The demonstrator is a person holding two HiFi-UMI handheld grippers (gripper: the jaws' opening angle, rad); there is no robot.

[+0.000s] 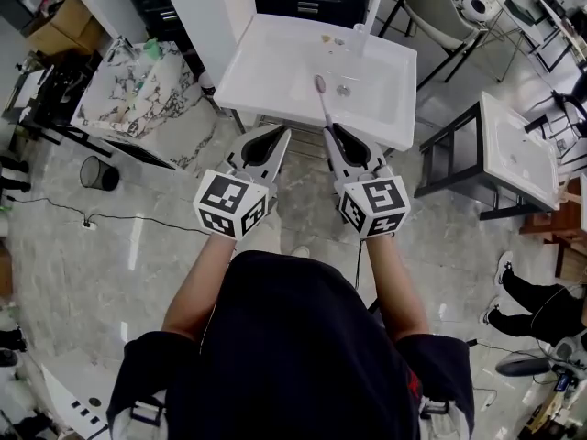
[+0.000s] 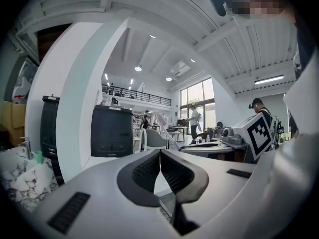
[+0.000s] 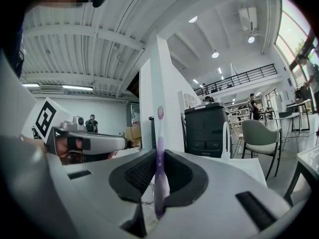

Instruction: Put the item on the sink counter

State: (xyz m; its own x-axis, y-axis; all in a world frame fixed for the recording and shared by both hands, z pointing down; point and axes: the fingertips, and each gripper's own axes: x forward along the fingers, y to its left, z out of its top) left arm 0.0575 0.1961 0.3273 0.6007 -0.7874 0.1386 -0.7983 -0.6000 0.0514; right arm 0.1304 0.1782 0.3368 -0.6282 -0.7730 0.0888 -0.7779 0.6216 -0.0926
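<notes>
A purple toothbrush (image 1: pixel 323 104) with a pink head sticks out forward from my right gripper (image 1: pixel 332 131), which is shut on its handle. In the right gripper view the toothbrush (image 3: pixel 159 133) stands upright between the dark pads. Its head reaches over the near rim of the white sink counter (image 1: pixel 266 71), just ahead of both grippers. My left gripper (image 1: pixel 280 134) hangs beside the right one, shut with nothing in it. In the left gripper view its tips (image 2: pixel 160 156) meet, and the toothbrush (image 2: pixel 168 132) shows at the right.
A faucet (image 1: pixel 359 35) stands at the sink's far edge. A marble-topped table (image 1: pixel 138 90) is to the left, with a black bin (image 1: pixel 96 172) on the floor. A second white basin on a dark stand (image 1: pixel 518 149) is to the right, with a person's legs (image 1: pixel 532 301) nearby.
</notes>
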